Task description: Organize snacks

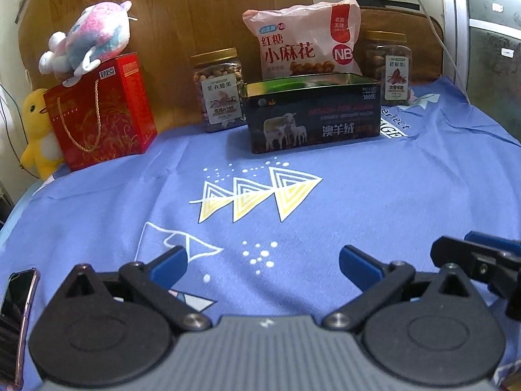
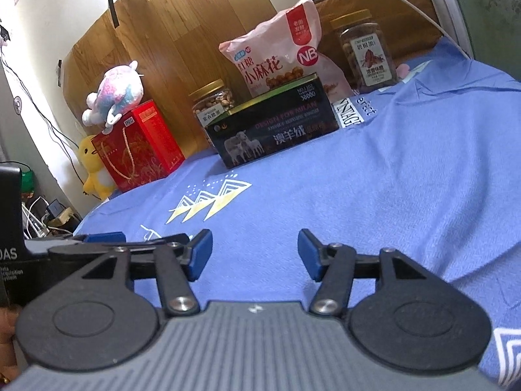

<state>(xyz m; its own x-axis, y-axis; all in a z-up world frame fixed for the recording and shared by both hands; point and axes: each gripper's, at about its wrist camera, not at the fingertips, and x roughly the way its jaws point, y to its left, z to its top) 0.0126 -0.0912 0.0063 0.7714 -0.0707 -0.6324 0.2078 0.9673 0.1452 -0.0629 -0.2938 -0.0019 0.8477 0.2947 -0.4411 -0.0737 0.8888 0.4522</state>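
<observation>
A dark open tin box (image 1: 312,114) with a sheep picture stands at the back of the blue cloth (image 1: 374,202); it also shows in the right wrist view (image 2: 273,130). Behind it leans a pink snack bag (image 1: 306,39) (image 2: 276,55). A nut jar with a gold lid (image 1: 218,91) (image 2: 211,101) stands left of the tin, and a second jar (image 1: 390,65) (image 2: 368,52) stands to its right. My left gripper (image 1: 263,267) is open and empty, low over the cloth. My right gripper (image 2: 255,254) is open and empty, beside the left one.
A red gift box (image 1: 101,110) (image 2: 140,146) with a pastel plush toy (image 1: 91,39) on top stands at the back left, with a yellow duck plush (image 1: 35,130) beside it. A phone (image 1: 16,296) lies at the left edge. A wooden board (image 1: 195,9) backs the table.
</observation>
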